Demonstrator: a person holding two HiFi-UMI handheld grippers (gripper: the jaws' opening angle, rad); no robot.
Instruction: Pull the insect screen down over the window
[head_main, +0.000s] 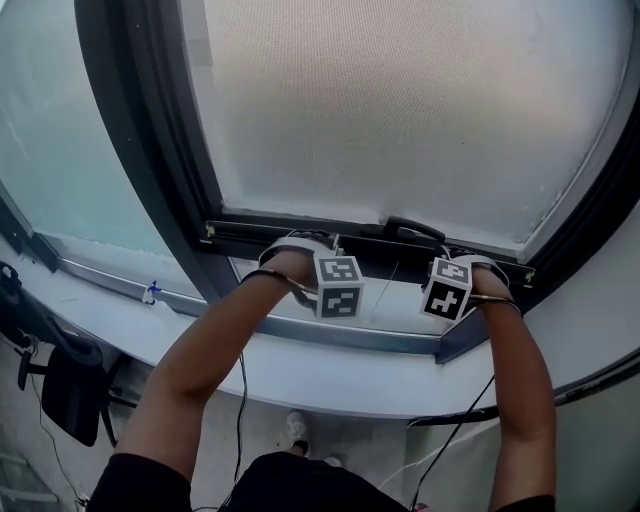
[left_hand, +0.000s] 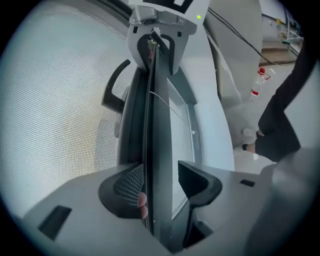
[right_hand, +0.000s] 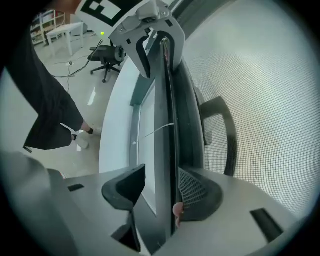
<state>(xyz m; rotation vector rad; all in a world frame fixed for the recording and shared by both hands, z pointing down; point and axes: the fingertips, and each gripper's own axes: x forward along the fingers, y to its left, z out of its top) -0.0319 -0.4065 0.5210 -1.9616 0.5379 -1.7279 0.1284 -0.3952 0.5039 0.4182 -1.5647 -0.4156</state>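
The insect screen (head_main: 400, 100) hangs as grey mesh over the whole pane. Its dark bottom bar (head_main: 372, 238) lies low, just above the window frame's lower rail, with a black handle (head_main: 415, 230) near the middle. My left gripper (head_main: 300, 250) holds the bar left of the handle and my right gripper (head_main: 462, 265) holds it to the right. In the left gripper view the bar (left_hand: 157, 125) runs between the jaws of the left gripper (left_hand: 160, 185), mesh-side pad pressed against it. The right gripper view shows the same: the bar (right_hand: 165, 125) sits in the right gripper (right_hand: 162, 192).
A pale window sill (head_main: 330, 370) runs below the frame, with a small blue-and-white item (head_main: 150, 292) on it at the left. A black office chair (head_main: 70, 390) and cables are on the floor. A plastic bottle (left_hand: 257, 85) stands on the floor.
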